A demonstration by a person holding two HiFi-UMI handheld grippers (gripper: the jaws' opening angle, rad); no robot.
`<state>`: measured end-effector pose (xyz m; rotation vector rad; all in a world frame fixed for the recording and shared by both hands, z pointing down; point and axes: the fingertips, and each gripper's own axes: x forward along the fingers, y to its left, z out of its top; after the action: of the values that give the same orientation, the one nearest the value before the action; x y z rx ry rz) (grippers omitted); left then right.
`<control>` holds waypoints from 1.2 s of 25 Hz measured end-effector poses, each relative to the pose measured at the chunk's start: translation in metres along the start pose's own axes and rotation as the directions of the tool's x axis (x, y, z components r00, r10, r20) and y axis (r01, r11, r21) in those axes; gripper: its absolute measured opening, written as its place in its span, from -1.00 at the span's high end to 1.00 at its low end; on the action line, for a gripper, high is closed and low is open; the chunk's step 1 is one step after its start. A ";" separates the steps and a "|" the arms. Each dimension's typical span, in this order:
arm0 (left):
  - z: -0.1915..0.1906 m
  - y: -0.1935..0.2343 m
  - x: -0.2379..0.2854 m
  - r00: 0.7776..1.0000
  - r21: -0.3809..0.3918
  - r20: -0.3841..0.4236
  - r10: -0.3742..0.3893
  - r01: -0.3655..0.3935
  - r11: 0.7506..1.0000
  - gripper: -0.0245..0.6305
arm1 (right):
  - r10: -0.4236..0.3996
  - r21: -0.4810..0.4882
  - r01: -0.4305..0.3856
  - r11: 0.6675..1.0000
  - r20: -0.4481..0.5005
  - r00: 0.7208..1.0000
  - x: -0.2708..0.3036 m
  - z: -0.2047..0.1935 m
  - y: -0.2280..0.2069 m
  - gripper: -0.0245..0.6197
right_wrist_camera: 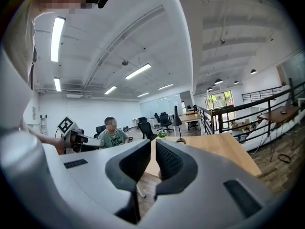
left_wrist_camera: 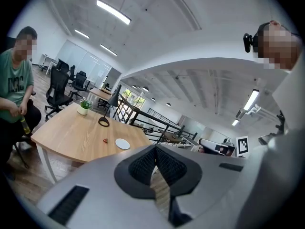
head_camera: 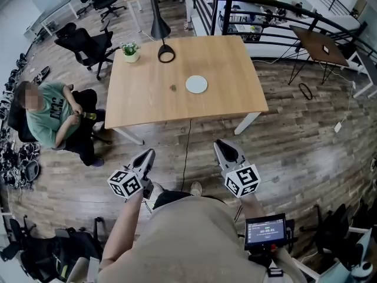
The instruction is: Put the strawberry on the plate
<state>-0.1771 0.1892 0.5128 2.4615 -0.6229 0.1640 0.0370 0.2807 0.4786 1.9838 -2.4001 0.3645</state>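
Head view, looking steeply down. A rectangular table with a pale wood-grain top and white angled legs stands on a dark plank floor. Near the middle of the top lies a small, round, flat white plate. The strawberry, a tiny dark-red speck, rests on the bare wood just beside the plate, on its left and not touching it. At the far edge stands a black desk lamp with a conical shade and a ring-shaped base. A leafy potted plant in a pale pot stands at the far left corner. A seated person in a green shirt is at the table's left side, with black mesh office chairs behind. A black metal railing runs beyond the table.

Both grippers are held in front of the wearer's body, well apart from the table. The left gripper and the right gripper have smooth grey tapered shells, and each carries a white cube printed with black square markers.

In the left gripper view the black ribbed pads meet at their tips, with nothing between them. In the right gripper view the jaws are drawn together to a hairline slit, their ribbed pads likewise empty.
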 end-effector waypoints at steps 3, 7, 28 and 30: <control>-0.003 0.002 0.001 1.000 -0.006 0.001 0.010 -0.010 1.000 0.92 | 0.002 0.005 -0.002 1.000 -0.006 1.000 0.001 -0.004 -0.003 0.88; -0.008 0.001 0.003 1.000 -0.014 0.004 0.025 -0.025 1.000 0.92 | 0.005 0.019 -0.005 1.000 -0.014 1.000 -0.002 -0.011 -0.008 0.88; 0.009 0.036 0.017 0.996 -0.040 0.009 0.087 -0.086 0.995 0.92 | 0.035 0.147 -0.031 0.989 -0.023 0.999 0.050 -0.031 -0.029 0.86; 0.015 0.044 0.024 0.997 -0.043 0.007 0.079 -0.078 0.996 0.92 | 0.043 0.165 -0.038 0.986 -0.030 0.999 0.061 -0.033 -0.027 0.74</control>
<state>-0.1766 0.1391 0.5295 2.3998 -0.7205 0.1691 0.0466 0.2234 0.5248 1.9746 -2.4669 0.6104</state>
